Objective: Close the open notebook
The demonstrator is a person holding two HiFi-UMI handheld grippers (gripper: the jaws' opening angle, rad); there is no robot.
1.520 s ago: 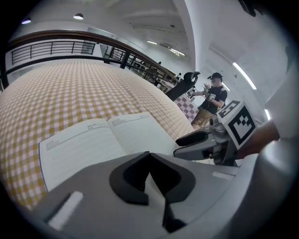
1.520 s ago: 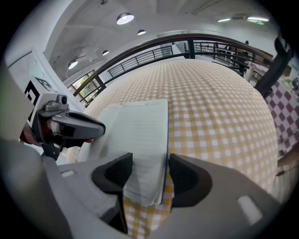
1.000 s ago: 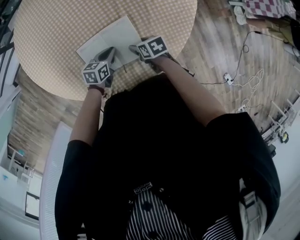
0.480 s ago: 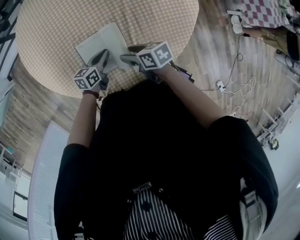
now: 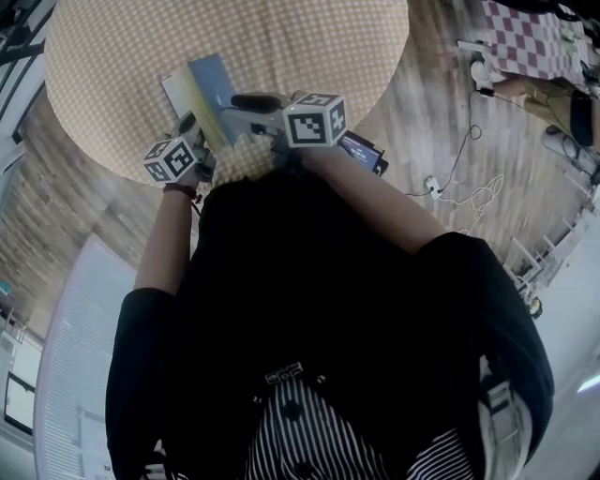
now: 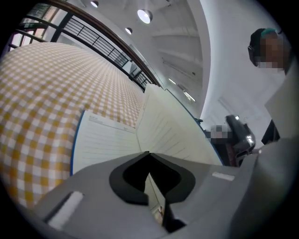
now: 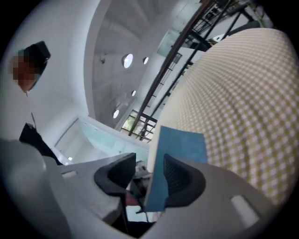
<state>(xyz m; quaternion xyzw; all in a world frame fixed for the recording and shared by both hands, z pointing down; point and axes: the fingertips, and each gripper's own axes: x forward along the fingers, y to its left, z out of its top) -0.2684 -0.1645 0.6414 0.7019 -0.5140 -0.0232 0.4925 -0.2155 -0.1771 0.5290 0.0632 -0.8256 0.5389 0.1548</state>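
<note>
The notebook (image 5: 211, 82) lies half open on the round checked table (image 5: 300, 47). Its left page (image 6: 103, 140) rests flat, while the right half (image 6: 173, 135) stands raised, with the blue cover (image 7: 180, 144) facing outward. My right gripper (image 5: 246, 108) has the blue cover between its jaws. The cover leans on the right pad (image 7: 180, 175), the left pad stands clear of it, and the jaws are closing. My left gripper (image 5: 190, 127) sits at the notebook's near edge by the fold; its tips (image 6: 148, 154) meet with nothing seen between them.
The table's near edge (image 5: 234, 169) is right in front of the person's body. A dark flat device (image 5: 361, 152) sits beside the right forearm. Cables (image 5: 469, 192) trail over the wooden floor at right. A red-checked cloth (image 5: 530, 28) lies at the far right.
The notebook's right half has swung up from flat to nearly upright, so the blue cover now shows. The right gripper rose with it. The left gripper shifted slightly along the near edge.
</note>
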